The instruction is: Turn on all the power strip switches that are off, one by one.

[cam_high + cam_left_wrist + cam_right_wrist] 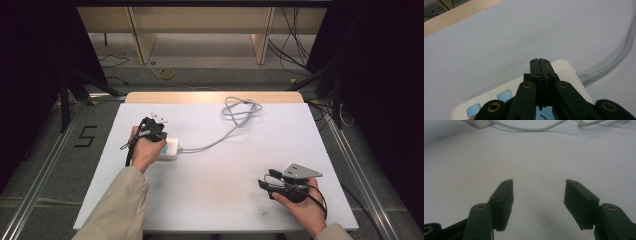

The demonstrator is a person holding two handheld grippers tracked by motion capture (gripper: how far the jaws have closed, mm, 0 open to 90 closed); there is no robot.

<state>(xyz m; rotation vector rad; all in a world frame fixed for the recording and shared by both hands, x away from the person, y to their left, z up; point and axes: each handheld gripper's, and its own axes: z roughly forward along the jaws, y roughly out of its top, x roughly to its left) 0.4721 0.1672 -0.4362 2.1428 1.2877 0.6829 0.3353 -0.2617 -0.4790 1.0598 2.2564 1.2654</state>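
Left gripper [540, 61]: jaws pressed together with nothing between them, tips over the power strip.
Right gripper [537, 195]: jaws spread apart and empty, near the tabletop's [220, 195] front right corner.
Power strip [170, 148]: white, lay flat towards the left edge, blue switches [504, 95] on top.
Cord [239, 114]: grey, ran from the strip to a loose coil near the far edge.

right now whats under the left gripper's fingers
A white power strip with blue buttons lies under the shut left gripper; its middle is hidden behind the fingers.
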